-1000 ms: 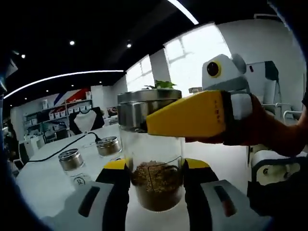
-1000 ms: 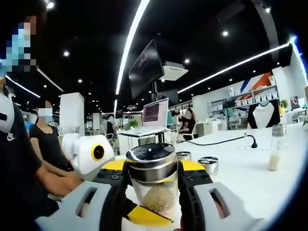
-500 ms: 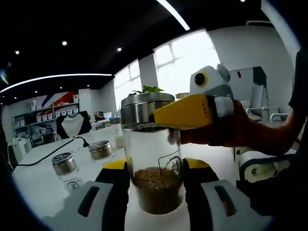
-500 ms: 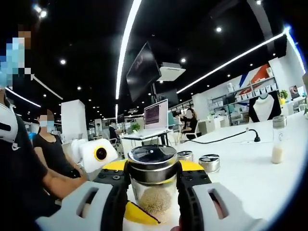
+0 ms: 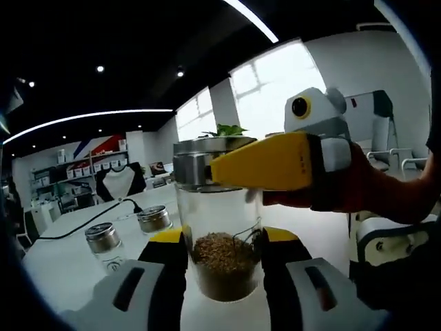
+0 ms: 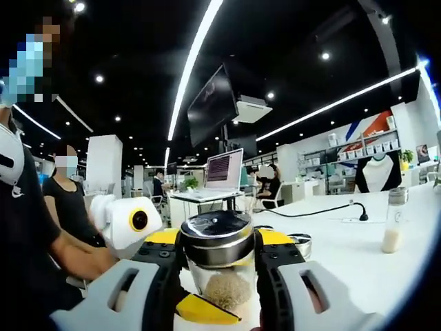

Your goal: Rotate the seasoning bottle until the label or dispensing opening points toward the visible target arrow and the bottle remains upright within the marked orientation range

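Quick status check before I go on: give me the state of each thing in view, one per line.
seasoning bottle: upright, metal lid on, brown granules in the bottom.
left claw: shut on the bottle's glass body.
right claw: shut on the bottle's lid.
two small jars: upright on the white table, lids on.
far jar: upright, capped, pale contents low.
laptop: open, screen lit.

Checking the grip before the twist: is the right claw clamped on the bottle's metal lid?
Yes, in the right gripper view the right claw has its jaws pressed against both sides of the seasoning bottle's metal lid.
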`<state>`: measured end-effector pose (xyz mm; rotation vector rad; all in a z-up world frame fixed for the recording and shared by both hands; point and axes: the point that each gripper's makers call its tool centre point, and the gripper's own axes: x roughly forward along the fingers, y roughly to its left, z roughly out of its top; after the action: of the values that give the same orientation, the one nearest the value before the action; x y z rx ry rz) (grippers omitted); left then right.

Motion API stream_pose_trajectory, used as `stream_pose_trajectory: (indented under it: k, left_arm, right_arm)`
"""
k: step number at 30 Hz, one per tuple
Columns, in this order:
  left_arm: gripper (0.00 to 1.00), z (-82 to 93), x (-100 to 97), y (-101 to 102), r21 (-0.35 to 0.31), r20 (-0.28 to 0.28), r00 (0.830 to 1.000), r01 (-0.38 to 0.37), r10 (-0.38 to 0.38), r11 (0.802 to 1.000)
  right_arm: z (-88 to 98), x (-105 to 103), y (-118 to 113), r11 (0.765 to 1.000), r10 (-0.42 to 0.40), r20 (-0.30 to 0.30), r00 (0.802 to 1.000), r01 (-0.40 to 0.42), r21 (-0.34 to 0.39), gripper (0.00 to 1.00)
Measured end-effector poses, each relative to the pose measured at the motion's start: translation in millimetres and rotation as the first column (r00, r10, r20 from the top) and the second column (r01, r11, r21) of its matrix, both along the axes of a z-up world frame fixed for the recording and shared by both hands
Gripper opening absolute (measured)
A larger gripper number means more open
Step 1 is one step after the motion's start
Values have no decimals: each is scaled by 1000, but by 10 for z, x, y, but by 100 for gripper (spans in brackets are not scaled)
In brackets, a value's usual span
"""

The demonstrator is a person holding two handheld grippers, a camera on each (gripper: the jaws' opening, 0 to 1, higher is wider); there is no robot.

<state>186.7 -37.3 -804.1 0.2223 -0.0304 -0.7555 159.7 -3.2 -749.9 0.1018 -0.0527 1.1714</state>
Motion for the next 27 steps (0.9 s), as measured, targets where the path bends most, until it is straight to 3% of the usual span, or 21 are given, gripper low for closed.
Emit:
stream_pose_trajectory:
  k: [5, 7, 13, 16, 19, 23, 27]
  left_arm:
    - [43, -40, 43, 21, -25, -31, 999, -39, 38, 999]
    - [43, -48, 45, 13, -48, -45, 999, -28, 26, 998]
    - [44, 11, 2, 9, -89, -18, 999, 40, -42, 995]
    - [43, 4, 0, 9, -77, -7, 999, 53, -54, 996]
    - [47, -21, 13, 84, -68, -39, 998, 48, -50, 997]
    - [50, 4, -31, 193, -70, -38, 998, 56, -58, 996]
    - [57, 1, -21, 360, -111, -67, 997, 29, -37, 993]
  right_arm:
    - [-46, 109, -21, 994, -97, 34, 995, 99, -47, 39]
    - [-47, 119, -18, 994, -96, 37, 995, 98, -56, 39]
    - [-9, 135, -50, 995, -78, 28, 997, 80, -52, 38]
    - [9, 167, -44, 995, -75, 37, 997, 77, -64, 38]
    - [4, 218, -73, 994, -80, 37, 996, 82, -67, 38]
    - [6, 306, -130, 993, -94, 27, 995, 96, -73, 38]
    - [15, 376, -181, 991, -103, 29, 994, 105, -86, 38]
